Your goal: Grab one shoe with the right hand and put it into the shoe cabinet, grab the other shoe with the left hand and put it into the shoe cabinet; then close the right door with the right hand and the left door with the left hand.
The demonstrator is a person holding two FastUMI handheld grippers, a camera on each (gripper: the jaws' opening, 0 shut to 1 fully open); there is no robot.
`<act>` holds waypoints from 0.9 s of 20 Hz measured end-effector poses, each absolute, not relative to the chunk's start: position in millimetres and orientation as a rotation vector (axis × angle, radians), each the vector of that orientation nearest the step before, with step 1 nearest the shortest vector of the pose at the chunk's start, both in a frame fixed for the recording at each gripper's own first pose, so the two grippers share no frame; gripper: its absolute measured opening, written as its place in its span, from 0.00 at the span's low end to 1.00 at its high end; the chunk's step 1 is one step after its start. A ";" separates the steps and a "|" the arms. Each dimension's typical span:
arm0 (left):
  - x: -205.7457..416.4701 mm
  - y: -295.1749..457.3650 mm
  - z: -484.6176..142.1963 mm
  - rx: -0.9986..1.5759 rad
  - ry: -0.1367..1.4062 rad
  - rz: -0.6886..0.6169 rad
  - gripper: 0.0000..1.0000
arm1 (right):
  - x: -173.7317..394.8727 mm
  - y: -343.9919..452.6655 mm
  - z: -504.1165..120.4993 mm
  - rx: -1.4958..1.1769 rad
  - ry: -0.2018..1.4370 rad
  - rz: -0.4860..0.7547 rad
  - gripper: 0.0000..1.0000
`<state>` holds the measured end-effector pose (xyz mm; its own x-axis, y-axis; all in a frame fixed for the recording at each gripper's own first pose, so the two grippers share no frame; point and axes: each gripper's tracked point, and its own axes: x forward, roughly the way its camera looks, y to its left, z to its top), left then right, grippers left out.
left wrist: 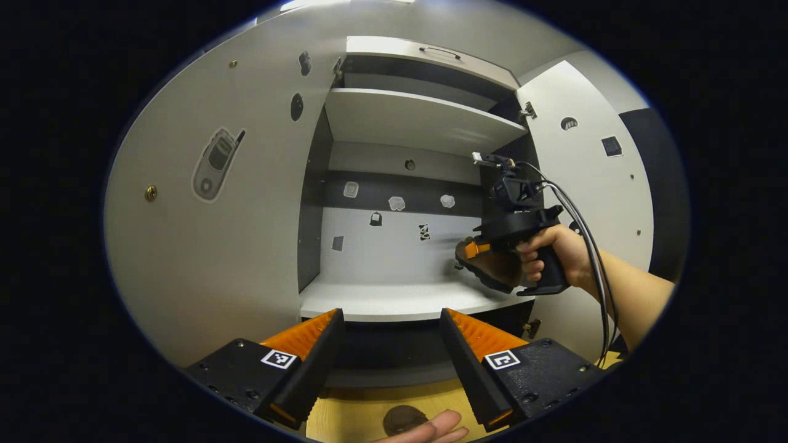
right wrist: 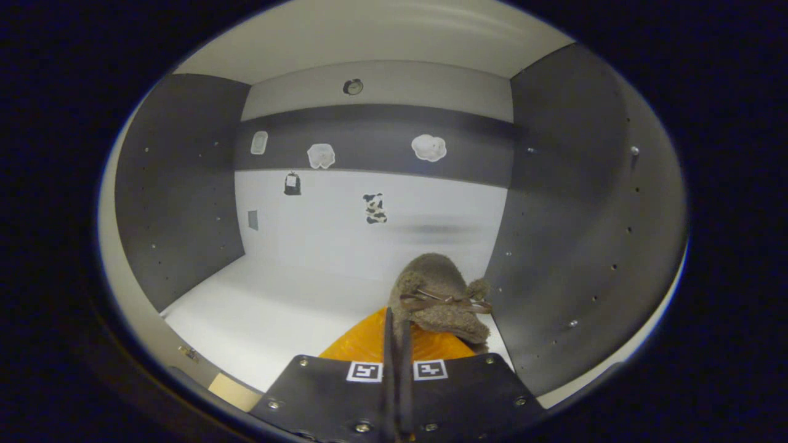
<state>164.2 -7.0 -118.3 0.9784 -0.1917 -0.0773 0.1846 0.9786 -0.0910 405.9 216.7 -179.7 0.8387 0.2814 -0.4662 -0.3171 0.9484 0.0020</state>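
Observation:
A brown fuzzy shoe [right wrist: 440, 295] with a bow is clamped between the fingers of my right gripper [right wrist: 397, 320], close to the dark right wall inside the shoe cabinet. In the left gripper view a hand holds that right gripper [left wrist: 474, 249] with the shoe [left wrist: 492, 271] tilted just over the right end of the white lower shelf [left wrist: 394, 298]. My left gripper [left wrist: 391, 317] stands open in front of the cabinet with nothing between its fingers. A dark brown rounded thing [left wrist: 403, 419], perhaps the other shoe, lies on the wooden floor below it.
Both cabinet doors stand open: the left door [left wrist: 215, 246] and the right door [left wrist: 591, 184]. An upper shelf [left wrist: 418, 117] spans the cabinet. Small stickers dot the back wall [right wrist: 369, 209]. Fingers of a hand [left wrist: 431, 431] show at the bottom edge.

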 end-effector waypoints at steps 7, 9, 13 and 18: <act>164.7 -13.4 -126.6 -0.086 0.116 -0.196 0.95 | 417.9 229.1 -209.1 -0.133 0.542 0.344 0.05; 165.8 -13.4 -128.5 -0.085 0.123 -0.195 0.95 | 419.8 228.2 -209.8 -0.112 0.546 0.336 0.12; 168.2 -9.2 -129.9 -0.078 0.125 -0.175 0.95 | 408.4 228.6 -196.9 -0.019 0.564 0.374 0.51; 162.6 -18.9 -132.7 -0.085 0.132 -0.187 0.95 | 383.1 219.5 -172.7 -0.075 0.508 0.372 0.69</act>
<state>162.6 -18.9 -132.7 0.9739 -0.1909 -0.1223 0.1798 0.9789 -0.0967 383.1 219.5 -172.7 0.8082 0.3292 -0.4883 -0.3660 0.9304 0.0214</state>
